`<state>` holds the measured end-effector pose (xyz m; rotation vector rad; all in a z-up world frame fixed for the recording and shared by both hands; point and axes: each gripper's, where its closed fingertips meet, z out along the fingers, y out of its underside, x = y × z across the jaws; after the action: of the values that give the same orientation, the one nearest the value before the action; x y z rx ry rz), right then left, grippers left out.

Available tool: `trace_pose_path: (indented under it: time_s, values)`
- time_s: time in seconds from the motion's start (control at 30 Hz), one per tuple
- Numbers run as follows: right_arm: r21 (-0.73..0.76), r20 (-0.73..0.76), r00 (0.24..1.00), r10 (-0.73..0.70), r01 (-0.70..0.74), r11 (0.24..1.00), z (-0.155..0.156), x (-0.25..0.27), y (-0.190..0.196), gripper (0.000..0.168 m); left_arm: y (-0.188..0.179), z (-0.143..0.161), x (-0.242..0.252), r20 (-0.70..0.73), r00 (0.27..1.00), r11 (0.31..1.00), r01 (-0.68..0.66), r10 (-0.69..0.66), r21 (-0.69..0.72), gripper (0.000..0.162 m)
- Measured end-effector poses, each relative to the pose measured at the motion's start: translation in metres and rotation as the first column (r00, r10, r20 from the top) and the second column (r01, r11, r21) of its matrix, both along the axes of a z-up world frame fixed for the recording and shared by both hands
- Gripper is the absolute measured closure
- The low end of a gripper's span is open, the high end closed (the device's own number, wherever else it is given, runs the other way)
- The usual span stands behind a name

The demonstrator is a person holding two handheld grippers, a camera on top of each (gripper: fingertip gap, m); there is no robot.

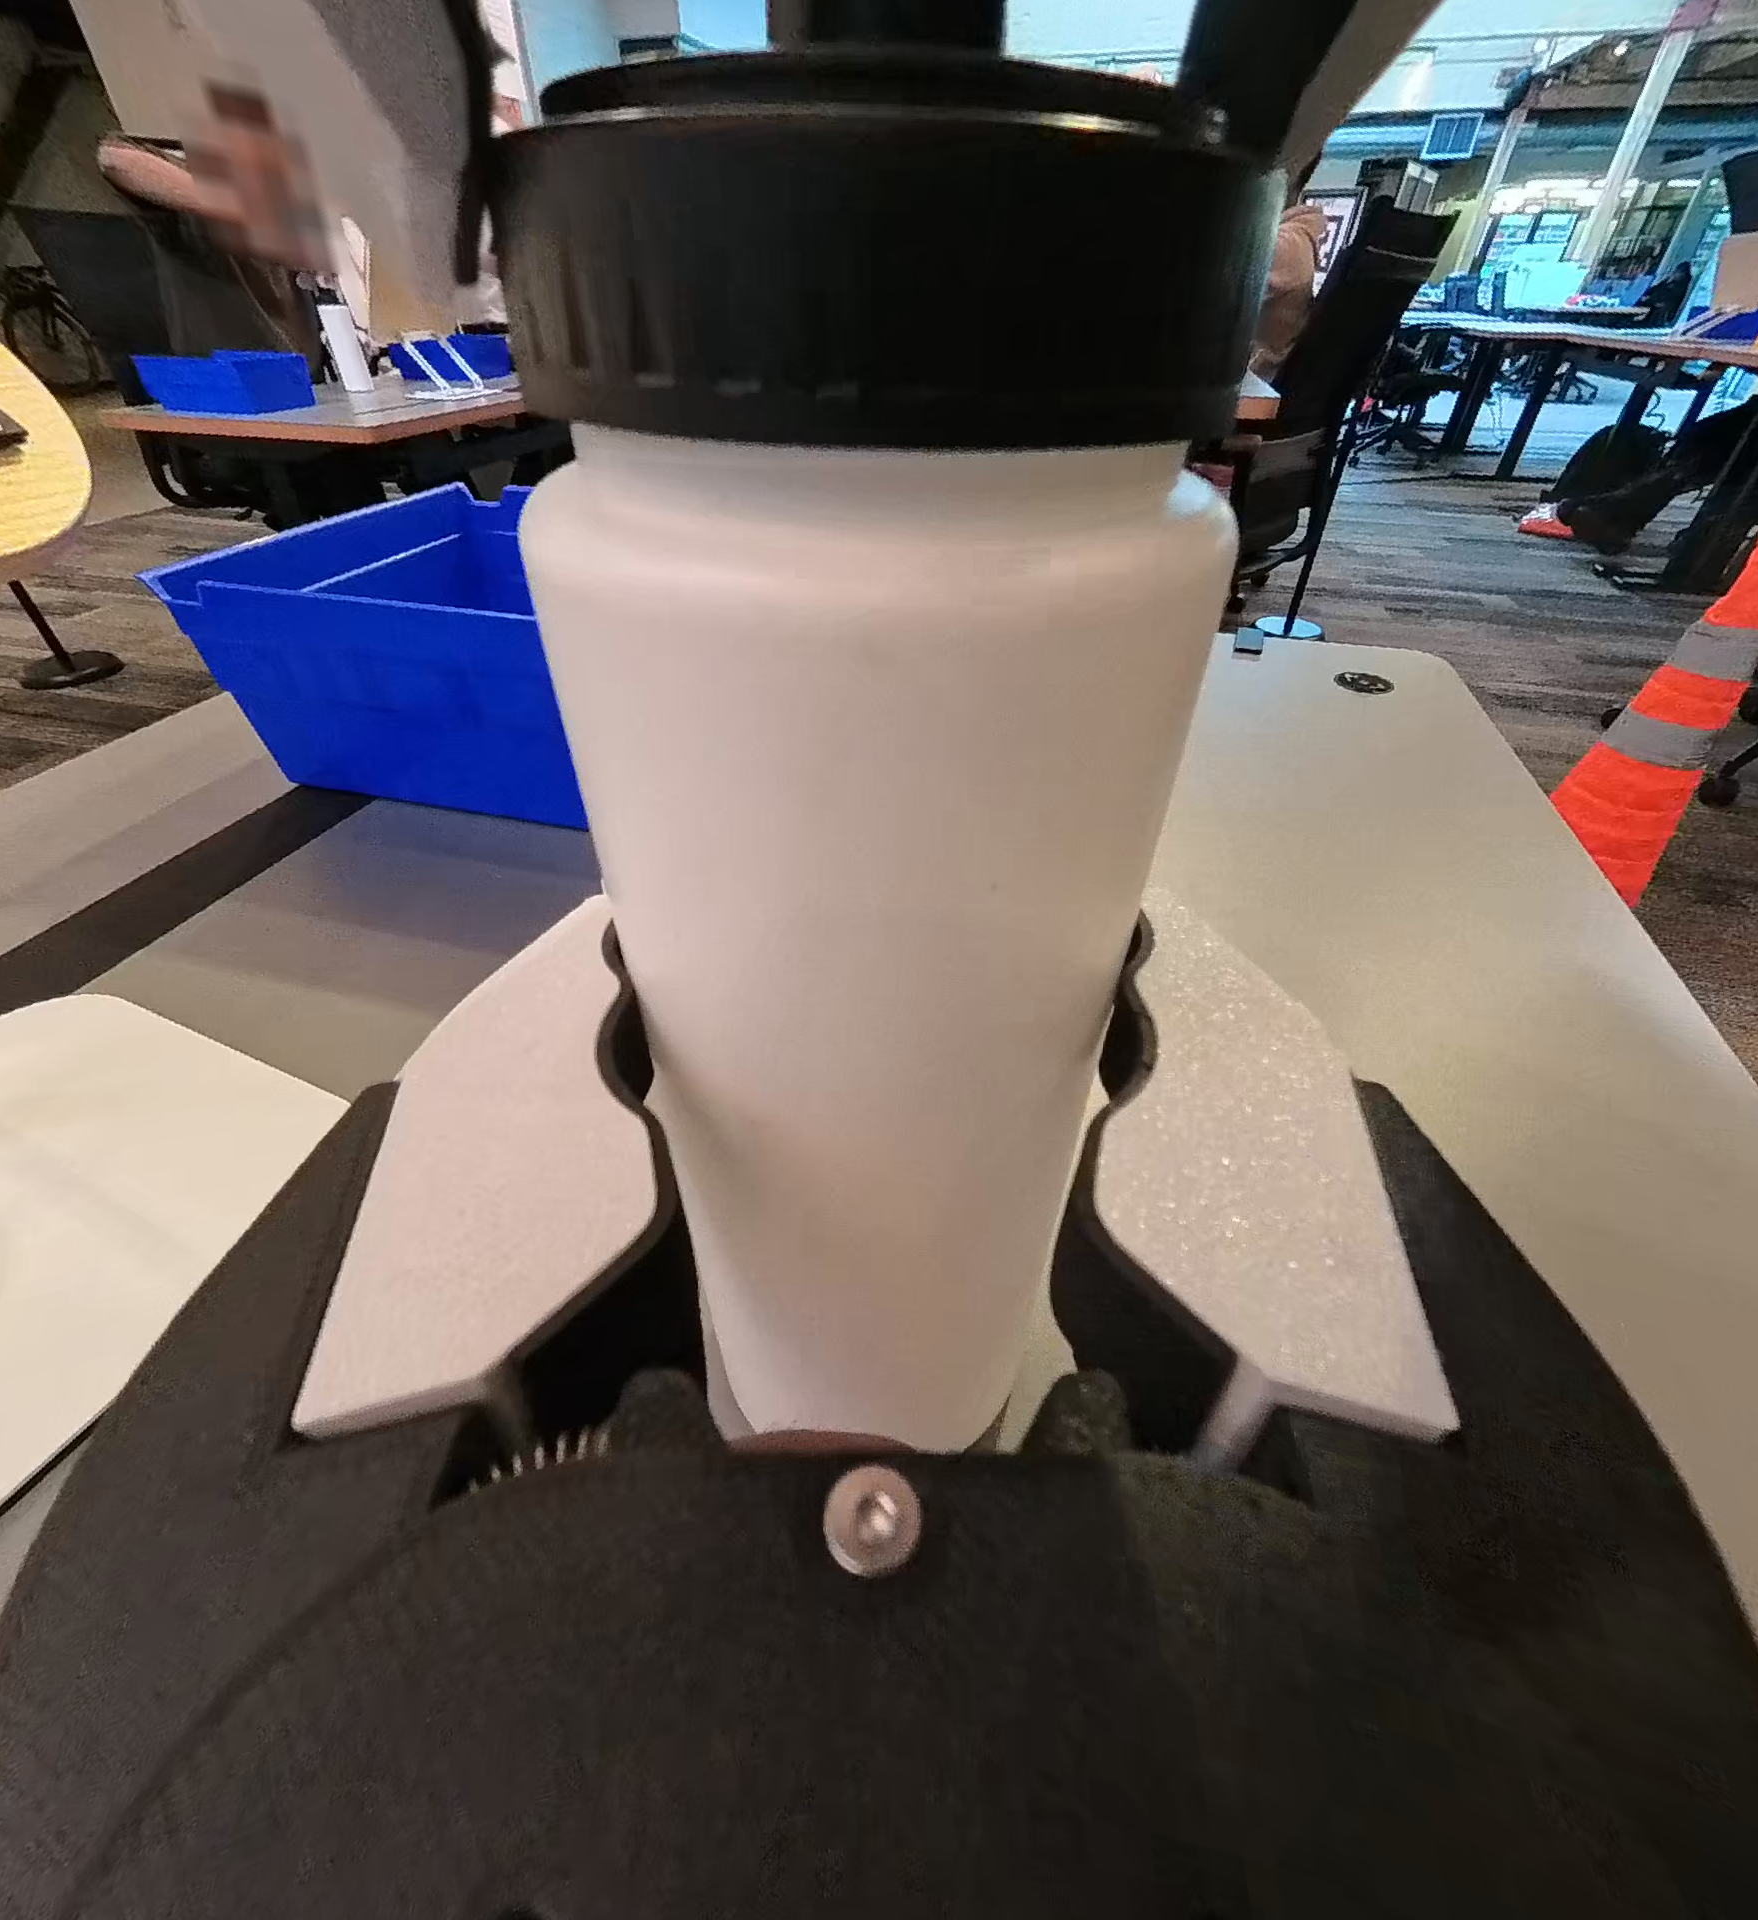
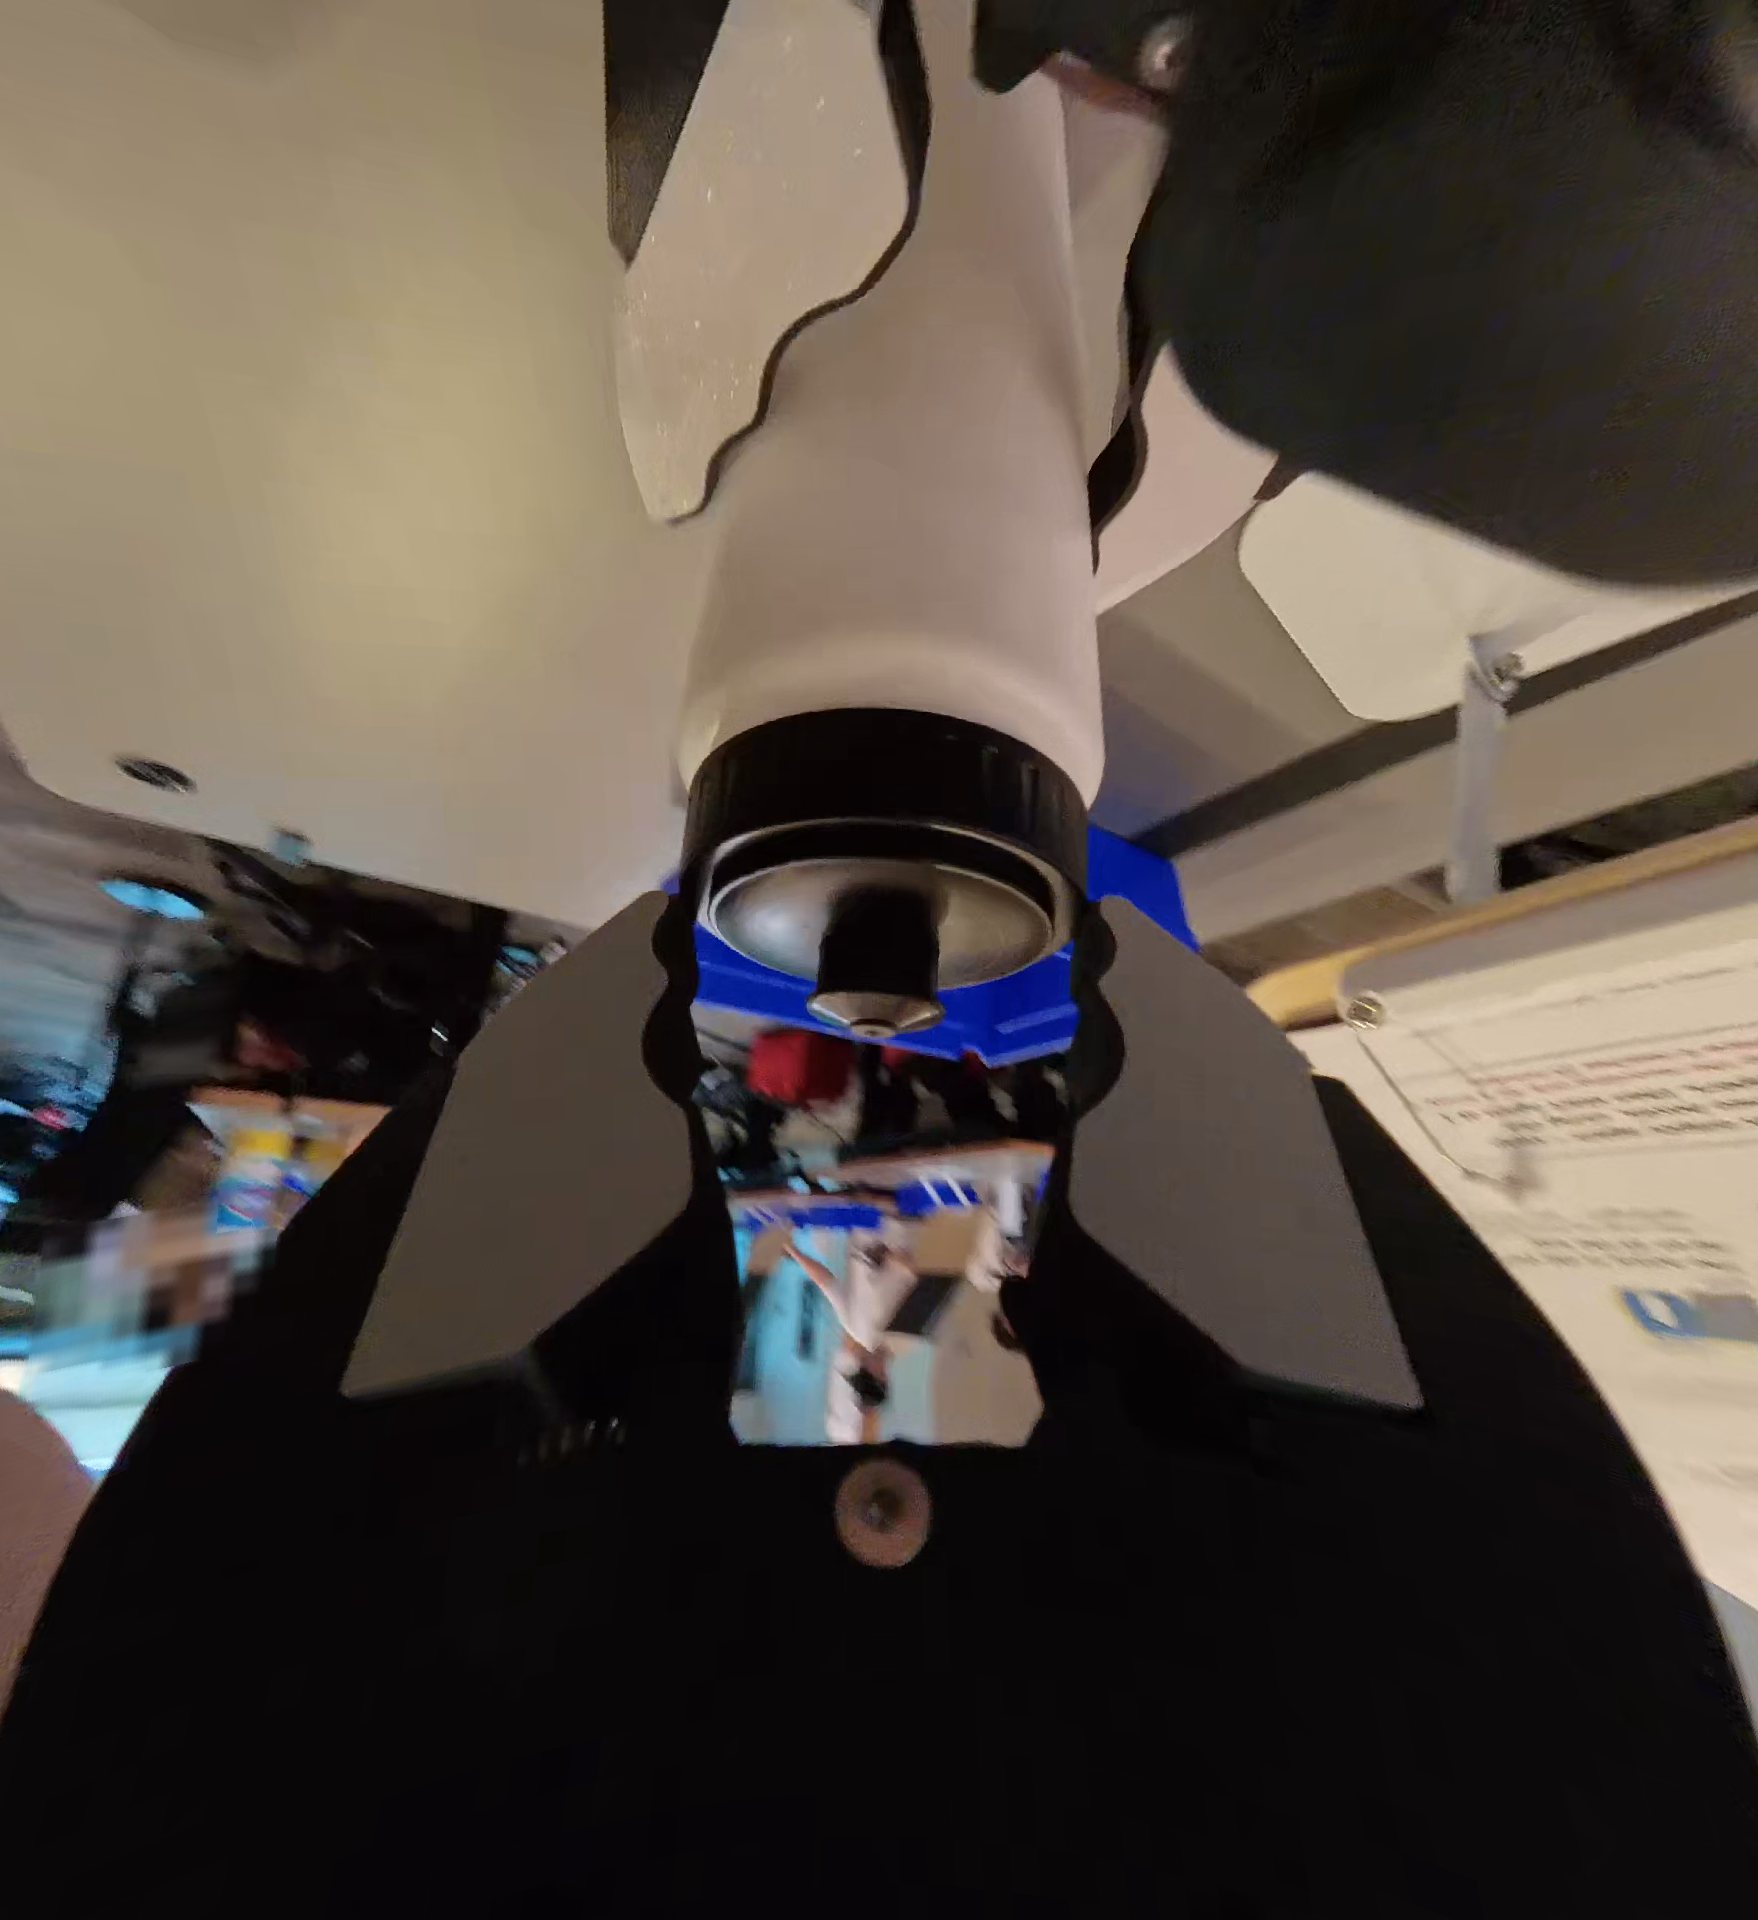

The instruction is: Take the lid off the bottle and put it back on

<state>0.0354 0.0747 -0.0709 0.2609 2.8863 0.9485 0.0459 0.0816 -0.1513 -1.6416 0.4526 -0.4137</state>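
White bottle (image 1: 875,831) clamped in left gripper (image 1: 875,997); right gripper (image 2: 880,935) straddles black lid (image 2: 880,790), contact unclear.

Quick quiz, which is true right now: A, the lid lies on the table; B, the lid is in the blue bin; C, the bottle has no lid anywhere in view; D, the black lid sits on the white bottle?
D: the black lid sits on the neck of the white bottle, which the left gripper clamps around its body.
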Motion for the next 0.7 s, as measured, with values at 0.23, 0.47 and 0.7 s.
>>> trace_pose_path:
  time_s: [0.23, 0.47, 0.7]
  values:
    - [-0.19, -0.242, 0.946, -0.217, 0.173, 0.966, 0.008, -0.007, -0.007, 0.087, 0.0, 0.0, 0.001, -0.004, 1.0, 1.0, 0.005, -0.005, -0.001, 0.076]
    - [-0.711, -0.137, 0.585, -0.8, 0.504, 0.49, 0.011, -0.004, -0.008, 0.093, 0.0, 0.0, 0.002, 0.001, 1.0, 1.0, 0.008, -0.008, 0.0, 0.076]
    - [-0.77, -0.019, 0.515, -0.857, 0.539, 0.341, -0.002, -0.002, -0.017, 0.096, -0.001, 0.0, 0.002, 0.004, 1.0, 1.0, 0.01, -0.01, 0.0, 0.076]
